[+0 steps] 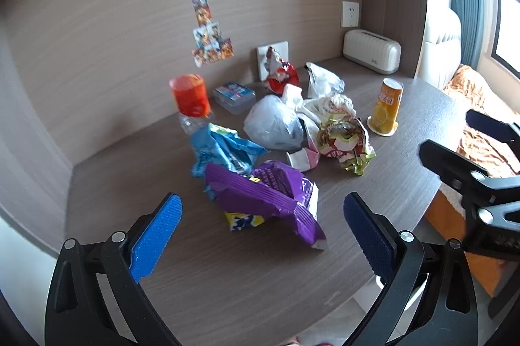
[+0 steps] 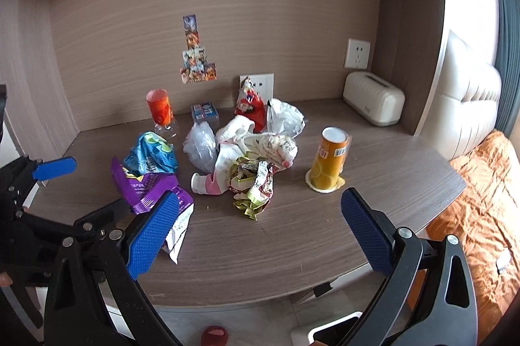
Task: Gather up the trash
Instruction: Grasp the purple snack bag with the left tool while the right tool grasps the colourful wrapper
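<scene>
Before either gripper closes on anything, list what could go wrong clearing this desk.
1. The orange cup stands upside down by itself; a brush from the open right gripper could tip it and let it roll.
2. The purple wrapper lies against the blue wrapper, so the open left gripper may drag both.
3. The inverted bottle at the back looks top-heavy and could topple if the pile shifts.
</scene>
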The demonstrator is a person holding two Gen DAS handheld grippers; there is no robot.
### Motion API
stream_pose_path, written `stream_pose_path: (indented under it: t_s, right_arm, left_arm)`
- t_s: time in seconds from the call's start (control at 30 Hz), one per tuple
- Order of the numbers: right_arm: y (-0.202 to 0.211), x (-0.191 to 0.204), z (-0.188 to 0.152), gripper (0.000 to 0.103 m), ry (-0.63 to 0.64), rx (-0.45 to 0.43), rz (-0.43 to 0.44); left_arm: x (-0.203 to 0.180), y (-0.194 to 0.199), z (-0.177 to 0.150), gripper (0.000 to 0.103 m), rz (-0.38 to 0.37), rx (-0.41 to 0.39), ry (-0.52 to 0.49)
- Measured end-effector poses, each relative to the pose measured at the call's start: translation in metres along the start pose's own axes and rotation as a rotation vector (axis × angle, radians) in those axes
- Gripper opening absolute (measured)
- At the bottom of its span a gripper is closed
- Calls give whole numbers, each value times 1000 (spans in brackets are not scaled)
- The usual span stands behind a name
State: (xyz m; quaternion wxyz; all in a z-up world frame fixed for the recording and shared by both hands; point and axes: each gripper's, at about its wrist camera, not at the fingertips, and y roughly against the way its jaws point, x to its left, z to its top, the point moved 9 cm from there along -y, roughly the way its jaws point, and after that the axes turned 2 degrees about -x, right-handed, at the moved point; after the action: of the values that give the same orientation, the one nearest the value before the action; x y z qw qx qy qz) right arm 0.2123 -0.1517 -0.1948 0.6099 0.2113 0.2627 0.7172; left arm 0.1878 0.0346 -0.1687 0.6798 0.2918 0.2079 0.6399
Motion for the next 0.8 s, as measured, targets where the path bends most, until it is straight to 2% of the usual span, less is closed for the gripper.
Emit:
stream_pose_path:
  t_s: [0.4,0.43,0.47,0.53,0.6,0.8]
  right_arm:
    - [-101,-9,1,100,-47,131,-10]
    - [-107,-10,1,100,-49,139,-9]
    - [-113,-10,1,99,-47,145,-11]
    - [-129,-8,-5,89,-39,186,-15]
    - [-137,-7,-11,59,-61,222,5]
    - [-133,-11,-8,53,-96,226,1]
  left_arm:
    - [9,-66,2,98,-49,69,94]
    - [11,-73,2,97,-49,81,98]
    - [11,-79,1,88,-62,93,106]
    - [14,-88,-2,76,-63,116,119]
    - [15,-100,-7,72,-65,147,110]
    - [9,-102,-6,61,-118,129,64]
